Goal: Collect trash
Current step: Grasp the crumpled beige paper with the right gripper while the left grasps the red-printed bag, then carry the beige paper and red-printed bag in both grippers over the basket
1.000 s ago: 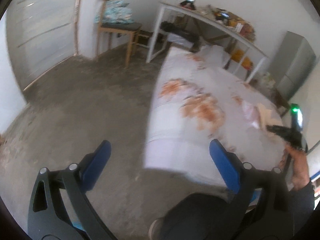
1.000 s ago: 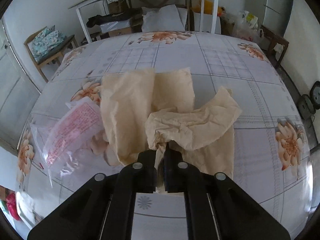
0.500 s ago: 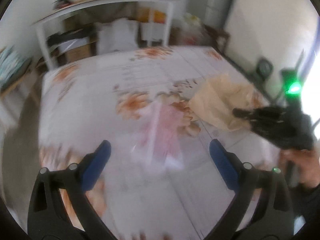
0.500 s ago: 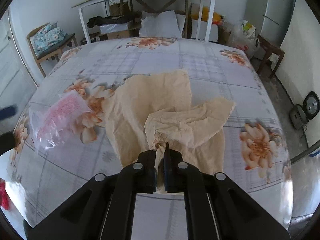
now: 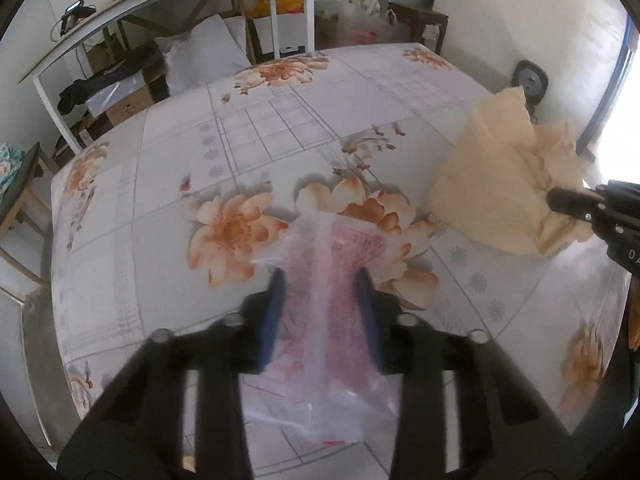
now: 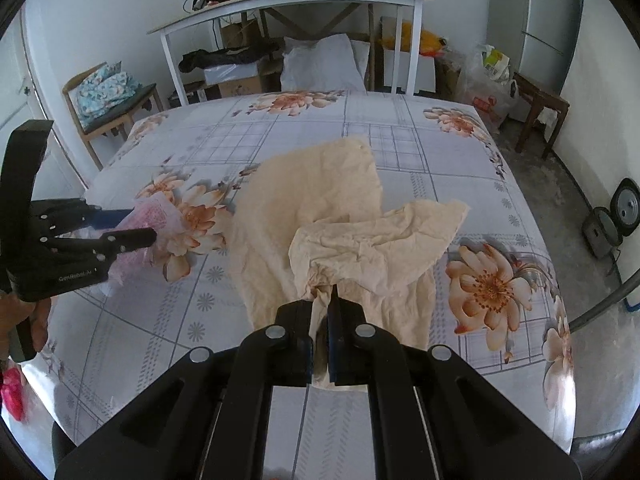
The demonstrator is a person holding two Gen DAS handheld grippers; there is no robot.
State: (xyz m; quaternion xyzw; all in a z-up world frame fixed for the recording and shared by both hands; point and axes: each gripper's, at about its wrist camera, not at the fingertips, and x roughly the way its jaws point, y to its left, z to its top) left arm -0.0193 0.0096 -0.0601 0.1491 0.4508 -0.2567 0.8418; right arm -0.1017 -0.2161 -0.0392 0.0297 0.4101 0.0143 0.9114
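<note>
A clear plastic bag with pink print (image 5: 332, 280) lies on the flowered bed sheet (image 5: 256, 128). My left gripper (image 5: 320, 276) has its blue fingers on either side of the bag, partly closed and blurred; the bag also shows in the right wrist view (image 6: 154, 220), between the left gripper's fingers (image 6: 120, 226). My right gripper (image 6: 325, 292) is shut on crumpled beige paper (image 6: 332, 216) and holds it above the bed. The paper also shows at the right of the left wrist view (image 5: 508, 184).
A white desk (image 6: 288, 4) with clutter stands beyond the bed, with a pillow (image 6: 320, 64) and boxes beneath. A wooden chair with folded cloth (image 6: 108, 92) is at the left. Plastic bags (image 6: 488, 80) and a stool (image 6: 540, 116) are at the right.
My left gripper swung from the floor to the bed, reached the pink-printed bag and narrowed its fingers around it. My right gripper lifted the beige paper off the sheet.
</note>
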